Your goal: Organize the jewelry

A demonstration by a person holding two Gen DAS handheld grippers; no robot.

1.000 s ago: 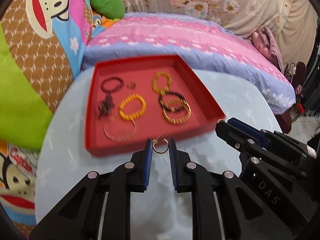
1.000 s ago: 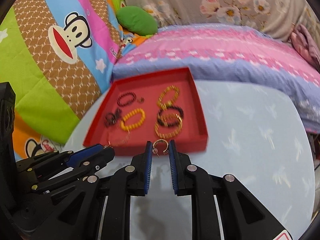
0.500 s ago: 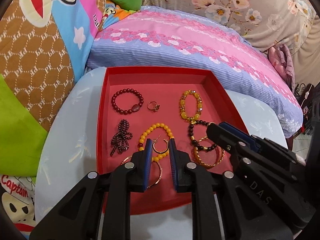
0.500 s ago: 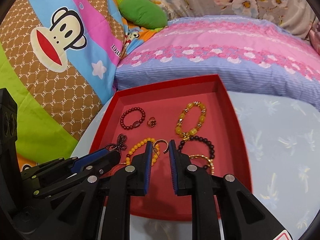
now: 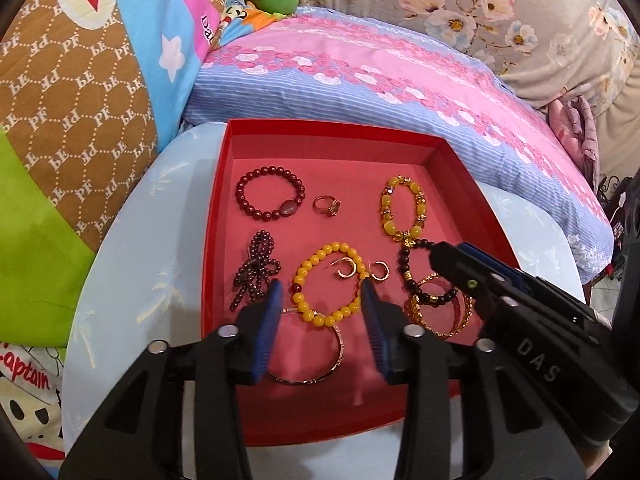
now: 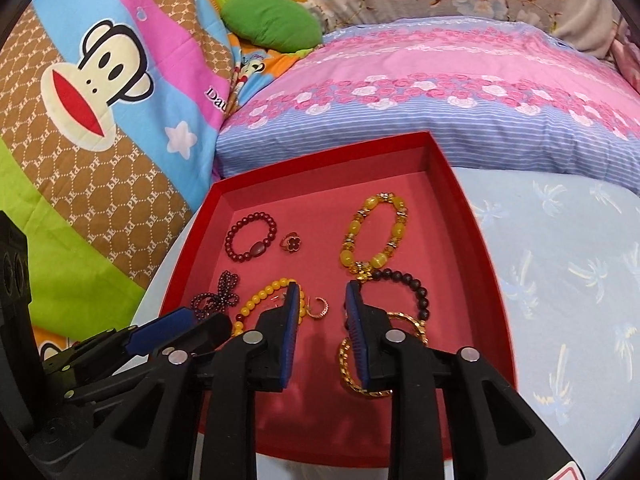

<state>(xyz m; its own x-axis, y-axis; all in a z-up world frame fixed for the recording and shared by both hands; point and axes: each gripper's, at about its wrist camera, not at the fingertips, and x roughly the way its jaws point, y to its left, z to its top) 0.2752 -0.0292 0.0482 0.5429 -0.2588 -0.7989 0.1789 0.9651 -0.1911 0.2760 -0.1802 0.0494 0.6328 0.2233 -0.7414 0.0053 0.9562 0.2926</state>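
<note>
"DAS" is read on the right gripper (image 5: 448,254); "Captain" is printed on the bedding (image 5: 24,372). Both jaws have just been opening, and nothing is held by it or by the left gripper (image 5: 322,296) above the red tray (image 5: 332,130).

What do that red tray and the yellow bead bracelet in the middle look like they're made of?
The red tray looks like matte cardboard: thin, straight folded walls with a flat, dull floor. The yellow bead bracelet seems to be opaque, glossy beads, perhaps resin, plastic or polished stone; small highlights show on each bead, but the look alone cannot settle which.
</note>
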